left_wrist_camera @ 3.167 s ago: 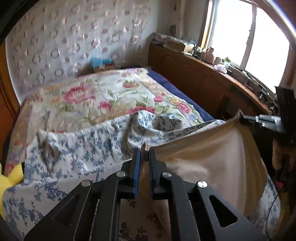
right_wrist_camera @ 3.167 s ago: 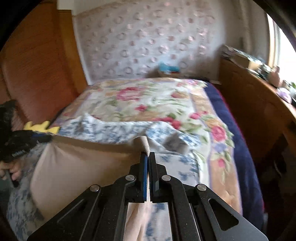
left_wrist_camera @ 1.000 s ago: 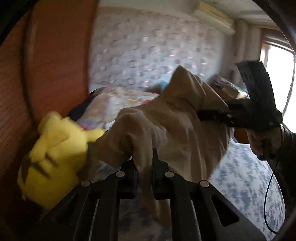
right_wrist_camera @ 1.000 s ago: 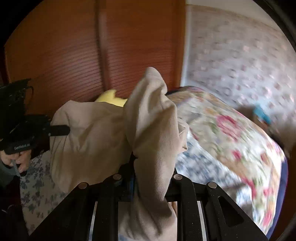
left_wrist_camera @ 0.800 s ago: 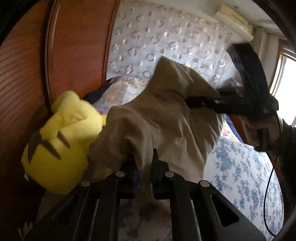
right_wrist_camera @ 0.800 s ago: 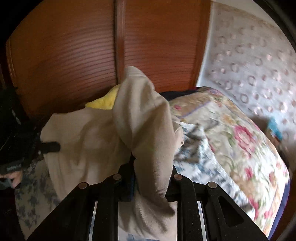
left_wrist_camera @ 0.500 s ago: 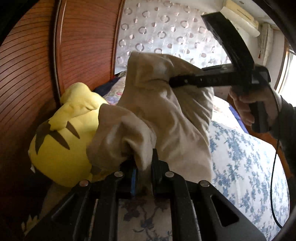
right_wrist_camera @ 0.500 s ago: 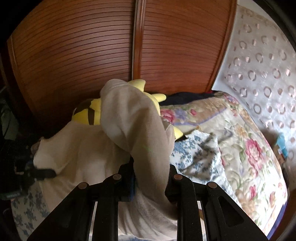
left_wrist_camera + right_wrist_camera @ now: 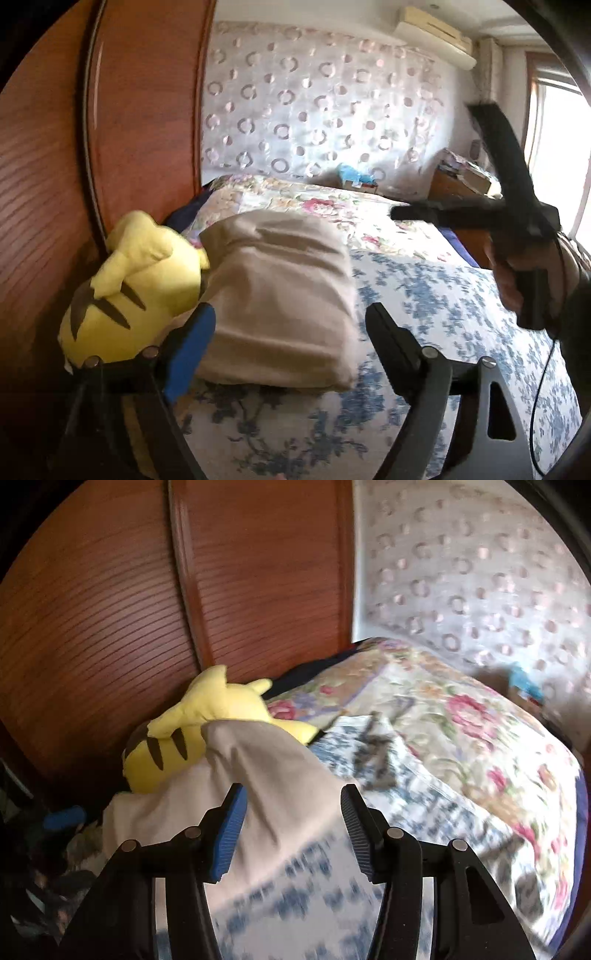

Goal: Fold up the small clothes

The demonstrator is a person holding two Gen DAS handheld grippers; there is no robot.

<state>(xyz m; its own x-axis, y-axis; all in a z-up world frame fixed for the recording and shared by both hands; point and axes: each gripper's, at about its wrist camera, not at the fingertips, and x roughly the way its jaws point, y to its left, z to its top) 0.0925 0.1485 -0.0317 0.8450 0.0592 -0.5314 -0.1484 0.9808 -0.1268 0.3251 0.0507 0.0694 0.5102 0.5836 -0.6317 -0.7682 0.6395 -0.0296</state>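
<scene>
A folded beige garment (image 9: 280, 295) lies on the blue-flowered sheet (image 9: 443, 295), leaning against a yellow plush toy (image 9: 136, 284). My left gripper (image 9: 291, 325) hovers just in front of it, jaws wide apart and still opening, no pad touching the cloth. The right gripper (image 9: 402, 213) hangs in the air to the right of the garment, held by a hand (image 9: 517, 280). In the right wrist view the garment (image 9: 280, 797) lies beyond and between the fingers of the right gripper (image 9: 293, 805), whose jaws are opening, clear of the cloth.
A brown slatted wardrobe door (image 9: 110, 129) stands close behind the plush toy (image 9: 192, 723). A flowered quilt (image 9: 461, 716) covers the far half of the bed. A wooden ledge (image 9: 461, 184) with clutter runs under the window on the right.
Both grippers held the garment in the air beside the plush toy; now both have let go and opened, and the garment lies folded on the sheet. The right gripper has drawn back to the right.
</scene>
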